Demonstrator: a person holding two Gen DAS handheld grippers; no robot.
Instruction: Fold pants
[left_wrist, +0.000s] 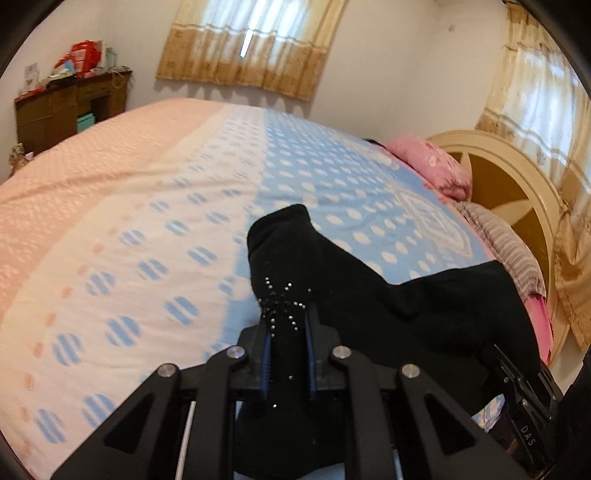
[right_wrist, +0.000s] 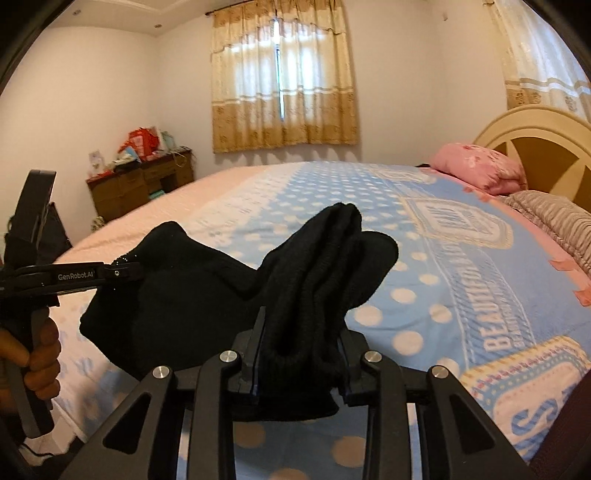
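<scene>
Where visible, rhinestones (left_wrist: 282, 299) leftward only.

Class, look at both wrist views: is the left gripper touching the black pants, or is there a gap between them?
Touching. In the left wrist view, the left gripper has both blue-padded fingers pressed against a bunched, rhinestone-studded fold of the black pants, with no gap visible.

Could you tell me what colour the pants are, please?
Black, with small rhinestones near one end; the pants show best in the left wrist view.

light: soft daylight through curtained window (right_wrist: 282, 77) | blur: bedspread (left_wrist: 147, 229) smeared | edges: fisheye bending, dark corners
</scene>
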